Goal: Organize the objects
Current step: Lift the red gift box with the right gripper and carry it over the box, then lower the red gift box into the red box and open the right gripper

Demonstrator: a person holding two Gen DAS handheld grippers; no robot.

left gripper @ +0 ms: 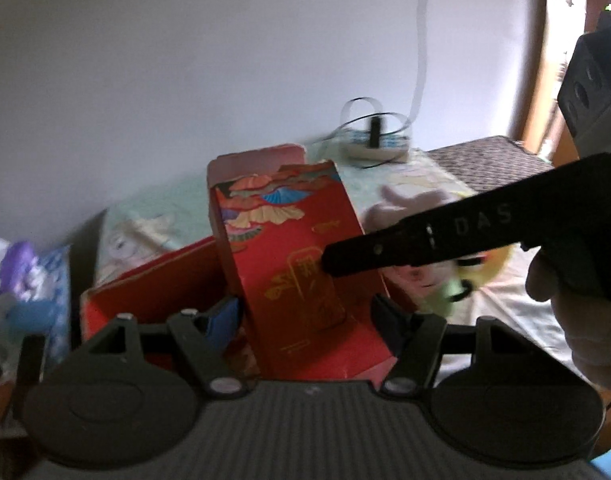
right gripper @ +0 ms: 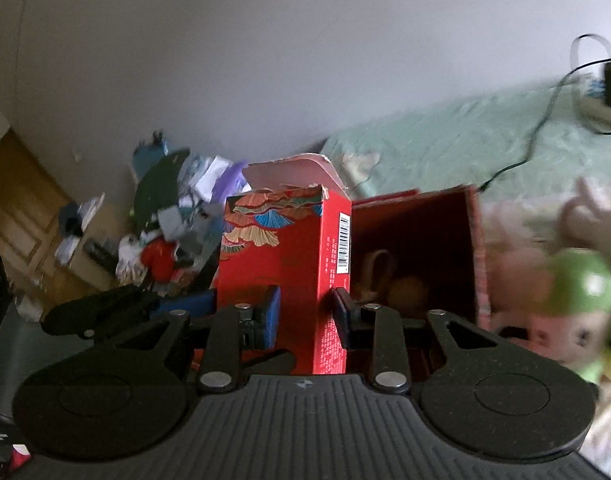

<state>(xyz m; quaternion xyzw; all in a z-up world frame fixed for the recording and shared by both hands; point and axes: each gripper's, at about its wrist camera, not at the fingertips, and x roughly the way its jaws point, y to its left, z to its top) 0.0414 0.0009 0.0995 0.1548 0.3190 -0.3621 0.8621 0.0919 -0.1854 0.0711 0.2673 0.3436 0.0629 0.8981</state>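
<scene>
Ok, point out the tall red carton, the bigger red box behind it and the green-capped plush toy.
Tall red carton [right gripper: 293,256]: right wrist view, front face.
Bigger red box [right gripper: 417,232]: right wrist view, dark inner wall.
Green-capped plush toy [right gripper: 589,284]: right wrist view, green cap.

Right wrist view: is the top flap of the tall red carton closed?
No: the tall red carton stands with its pale top flap lifted open above its rim, while the right tongs grip its sides.

The carton [right gripper: 283,264] is bright red with multicolour fan patterns and gold line art; bedsheet [right gripper: 445,148] is pale mint, plush toy [right gripper: 585,292] green and pink.
</scene>
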